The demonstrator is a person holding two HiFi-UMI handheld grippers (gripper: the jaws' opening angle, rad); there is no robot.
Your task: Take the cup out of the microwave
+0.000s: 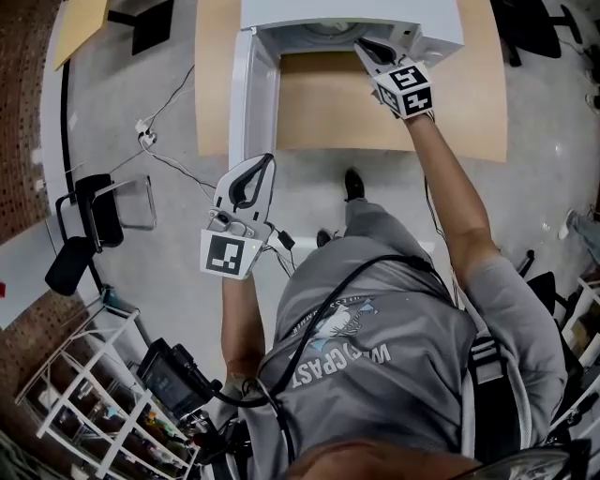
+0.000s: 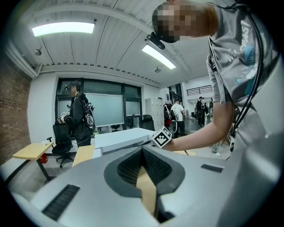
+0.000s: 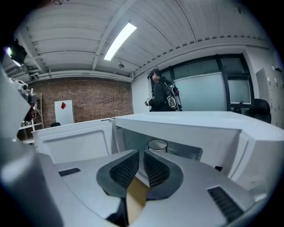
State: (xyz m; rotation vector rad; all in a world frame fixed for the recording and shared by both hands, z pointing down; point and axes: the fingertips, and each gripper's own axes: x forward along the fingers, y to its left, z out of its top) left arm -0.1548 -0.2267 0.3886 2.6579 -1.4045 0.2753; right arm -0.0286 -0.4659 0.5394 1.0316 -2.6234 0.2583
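Note:
The white microwave (image 1: 441,28) stands on a wooden table (image 1: 375,103) with its door (image 1: 242,94) swung open to the left. In the right gripper view a pale cup (image 3: 157,145) stands upright deep inside the cavity, straight beyond the jaws. My right gripper (image 1: 361,44) (image 3: 141,153) is shut and empty, at the mouth of the cavity and short of the cup. My left gripper (image 1: 262,159) (image 2: 143,148) is also shut and empty, held back near the door's front edge. The cup is hidden in the head view.
A black office chair (image 1: 89,225) and cables (image 1: 164,141) are on the floor at left. A wire shelf (image 1: 103,394) stands at lower left. A person in black (image 2: 76,115) stands behind a yellow desk (image 2: 31,153) in the background.

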